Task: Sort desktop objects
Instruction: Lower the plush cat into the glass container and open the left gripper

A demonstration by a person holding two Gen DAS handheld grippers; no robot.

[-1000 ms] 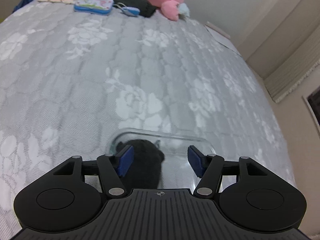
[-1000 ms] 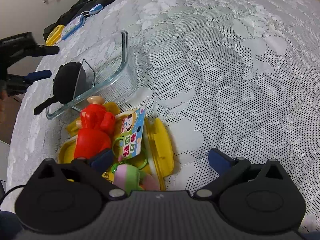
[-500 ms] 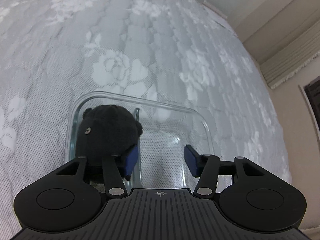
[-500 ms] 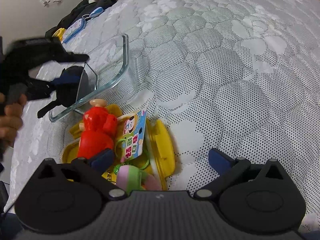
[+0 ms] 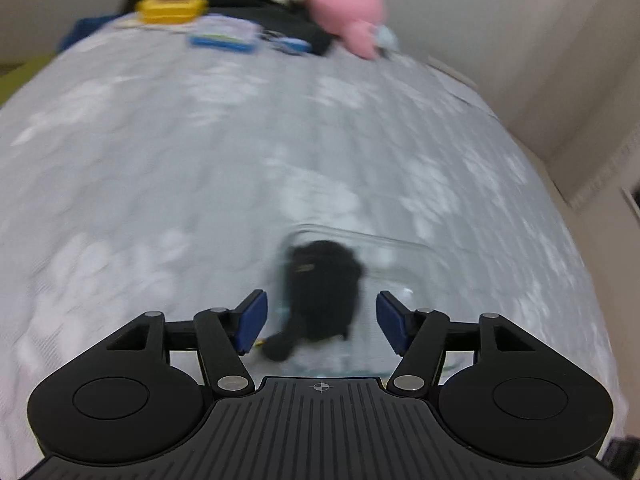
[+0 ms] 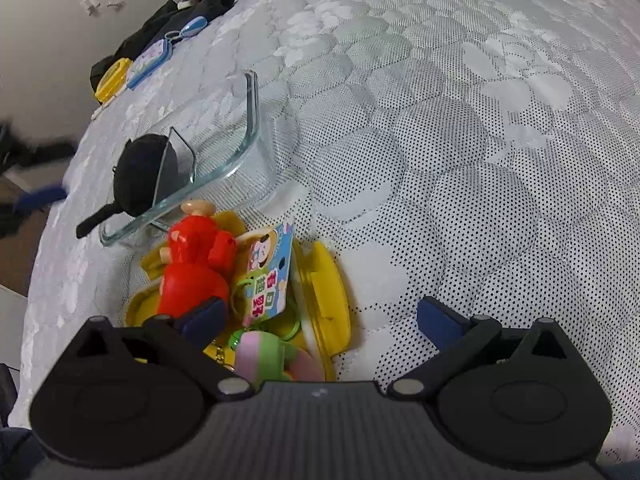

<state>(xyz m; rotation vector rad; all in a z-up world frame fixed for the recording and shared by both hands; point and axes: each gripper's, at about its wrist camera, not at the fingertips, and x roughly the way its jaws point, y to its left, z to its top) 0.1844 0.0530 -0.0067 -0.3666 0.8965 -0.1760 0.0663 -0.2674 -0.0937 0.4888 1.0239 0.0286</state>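
Right gripper (image 6: 318, 320) alone shows yellow tray (image 6: 336, 280) — toys.

Both the left gripper (image 5: 318, 322) and right gripper (image 6: 318, 320) are black, ribbed-bodied, with blue pads (silver pivot screws too).

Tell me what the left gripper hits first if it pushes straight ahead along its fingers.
Most likely the black plush toy lying in the glass container: it sits directly ahead of the open left gripper. The frame is blurred, so depth is uncertain.
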